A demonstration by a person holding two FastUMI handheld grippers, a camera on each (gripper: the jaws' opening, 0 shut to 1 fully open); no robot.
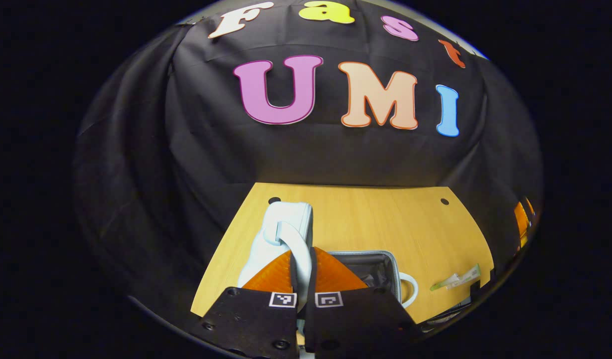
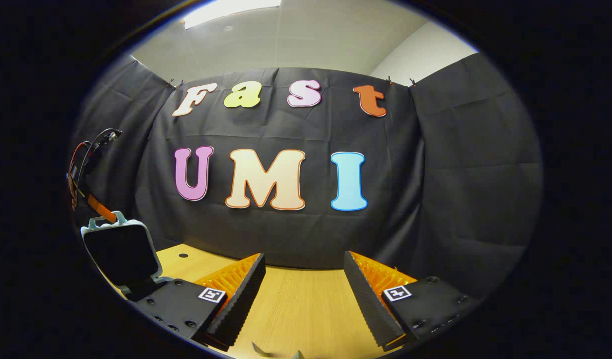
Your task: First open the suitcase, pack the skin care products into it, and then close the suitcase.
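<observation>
**Suitcase open, lid held up**

Suitcase (image 1: 371, 271) near table's (image 1: 366, 219) front edge, lid (image 1: 286, 224) raised, pinched at its handle (image 1: 293, 244) by left gripper (image 1: 302, 279). Sachet (image 1: 455, 279) lying outside, toward right edge. Right gripper (image 2: 303, 294) spread, holding nothing. Packing and closing apparently remaining.

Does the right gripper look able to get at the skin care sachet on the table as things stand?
Probably yes. The right gripper is open over bare table, empty. The sachet lies flat right of the open suitcase, with nothing on it. The left gripper, shut on the lid handle, is out of the way.
</observation>
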